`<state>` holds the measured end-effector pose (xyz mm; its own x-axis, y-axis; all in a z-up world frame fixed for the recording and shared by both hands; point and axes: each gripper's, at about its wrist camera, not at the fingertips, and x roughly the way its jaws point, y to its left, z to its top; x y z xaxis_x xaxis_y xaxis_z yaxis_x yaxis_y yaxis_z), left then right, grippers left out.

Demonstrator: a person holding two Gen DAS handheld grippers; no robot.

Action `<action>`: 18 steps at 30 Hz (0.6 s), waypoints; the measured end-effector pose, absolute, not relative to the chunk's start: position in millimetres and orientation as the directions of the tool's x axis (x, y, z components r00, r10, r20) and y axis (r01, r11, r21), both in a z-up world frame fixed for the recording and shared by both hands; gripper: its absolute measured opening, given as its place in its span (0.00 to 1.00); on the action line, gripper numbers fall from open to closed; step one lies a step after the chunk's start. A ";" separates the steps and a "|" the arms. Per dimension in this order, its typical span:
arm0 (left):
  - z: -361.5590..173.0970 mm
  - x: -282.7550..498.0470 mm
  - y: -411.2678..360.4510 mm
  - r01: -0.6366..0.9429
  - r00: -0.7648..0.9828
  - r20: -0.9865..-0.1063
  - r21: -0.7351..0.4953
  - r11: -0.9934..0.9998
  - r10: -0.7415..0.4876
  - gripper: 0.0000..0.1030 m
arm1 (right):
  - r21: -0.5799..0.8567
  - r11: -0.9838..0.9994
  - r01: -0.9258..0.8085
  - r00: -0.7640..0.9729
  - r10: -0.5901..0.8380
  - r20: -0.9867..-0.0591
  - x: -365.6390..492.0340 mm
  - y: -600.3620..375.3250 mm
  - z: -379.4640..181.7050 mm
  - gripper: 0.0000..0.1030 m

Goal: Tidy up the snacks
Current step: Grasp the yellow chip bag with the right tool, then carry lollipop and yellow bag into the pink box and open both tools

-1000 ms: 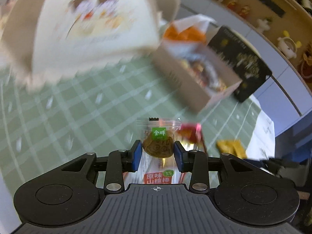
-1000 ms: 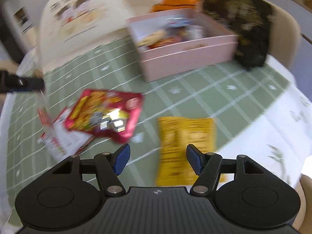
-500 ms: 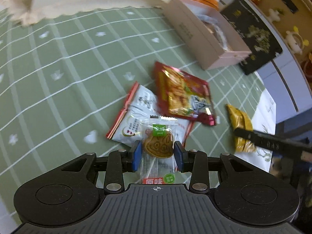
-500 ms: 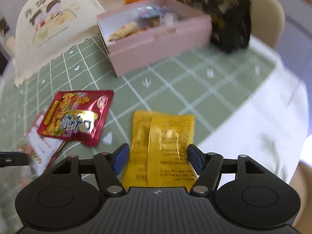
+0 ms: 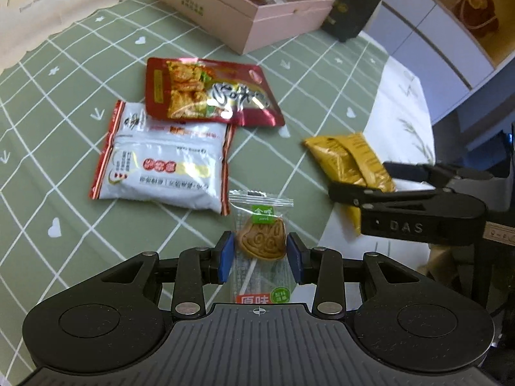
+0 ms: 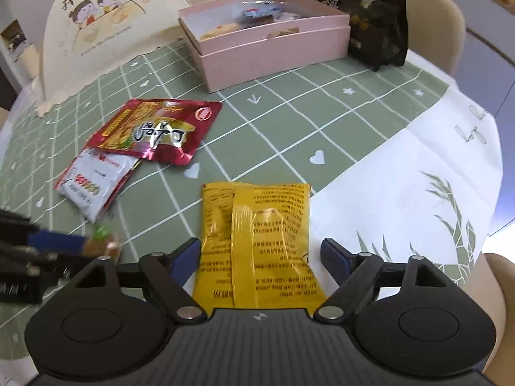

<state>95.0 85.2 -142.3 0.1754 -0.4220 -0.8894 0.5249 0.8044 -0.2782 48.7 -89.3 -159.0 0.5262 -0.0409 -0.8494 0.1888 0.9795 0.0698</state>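
- Left view: left tool [image 5: 260,254] clamps wrapped lollipop [image 5: 261,239]; white packet [image 5: 164,164] fully seen.
- Right view: right tool [image 6: 259,257] wide, straddling yellow packet [image 6: 257,241]; pink box [image 6: 267,41] interior visible.

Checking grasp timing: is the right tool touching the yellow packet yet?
Apart. The right wrist view shows the right tool open astride the yellow packet, with tablecloth visible between the packet and the right-hand finger.
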 end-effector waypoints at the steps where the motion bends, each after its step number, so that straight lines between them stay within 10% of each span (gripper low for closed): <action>1: -143.2 94.7 86.6 0.518 0.174 -0.892 -0.278 0.809 -0.418 0.39 | 0.052 0.980 0.190 0.525 -0.057 -0.849 50.4 -86.5 -161.3 0.89; 11: -145.1 89.8 80.7 0.548 0.155 -0.892 -0.280 0.789 -0.424 0.39 | 0.025 0.979 0.205 0.476 -0.077 -0.876 64.5 -83.8 -165.4 1.00; 18: -142.0 82.1 56.4 0.643 0.115 -0.869 -0.304 0.703 -0.481 0.39 | 0.026 0.957 0.289 0.459 -0.115 -0.881 66.1 -106.5 -145.0 0.58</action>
